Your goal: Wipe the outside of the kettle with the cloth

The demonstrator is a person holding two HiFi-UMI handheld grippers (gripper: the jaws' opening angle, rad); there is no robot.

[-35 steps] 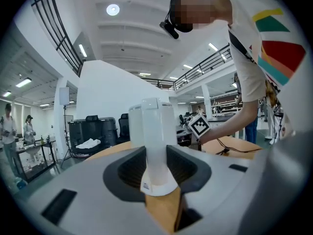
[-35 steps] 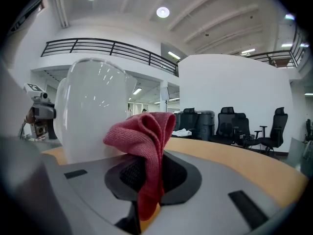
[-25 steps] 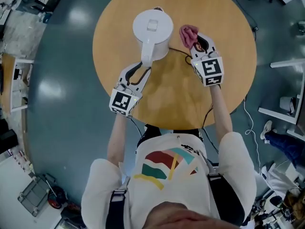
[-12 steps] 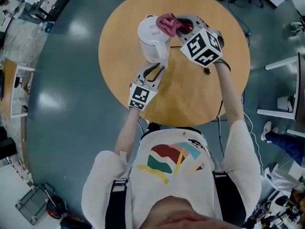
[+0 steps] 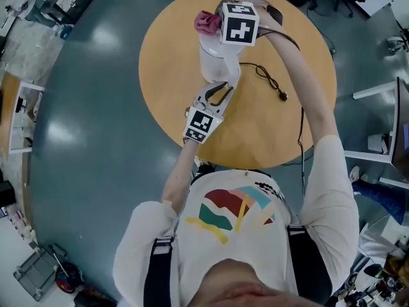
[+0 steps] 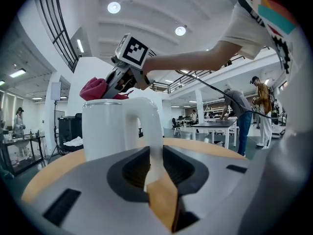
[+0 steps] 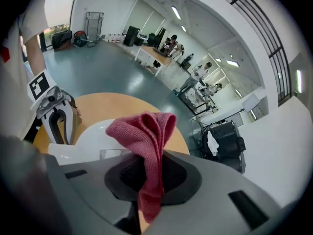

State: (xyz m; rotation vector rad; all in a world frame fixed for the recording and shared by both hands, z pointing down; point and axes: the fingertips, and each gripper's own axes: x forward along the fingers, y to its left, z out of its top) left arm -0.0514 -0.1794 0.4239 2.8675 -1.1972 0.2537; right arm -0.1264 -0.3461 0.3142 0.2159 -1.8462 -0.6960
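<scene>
A white kettle [image 5: 214,62] stands on the round wooden table [image 5: 287,133]. My left gripper [image 5: 217,96] is shut on its handle [image 6: 149,131], which runs down between the jaws in the left gripper view. My right gripper [image 5: 217,21] is over the kettle's top, pointing steeply down, shut on a pink cloth [image 7: 146,141]. The cloth [image 5: 206,22] bunches out past the jaws above the lid [image 7: 93,141]; whether it touches the lid I cannot tell. The right gripper's marker cube hides much of the kettle in the head view. From the left gripper view, the cloth [image 6: 95,88] shows at the kettle's [image 6: 105,126] upper rim.
A black power cord [image 5: 265,75] with its plug [image 5: 283,96] lies on the table right of the kettle. The table edge curves close behind the kettle. People and desks stand far off in the hall.
My right gripper lifted the cloth from the table right of the kettle, rolled over and moved left above the kettle's top. My left gripper closed on the handle and then stayed still.
</scene>
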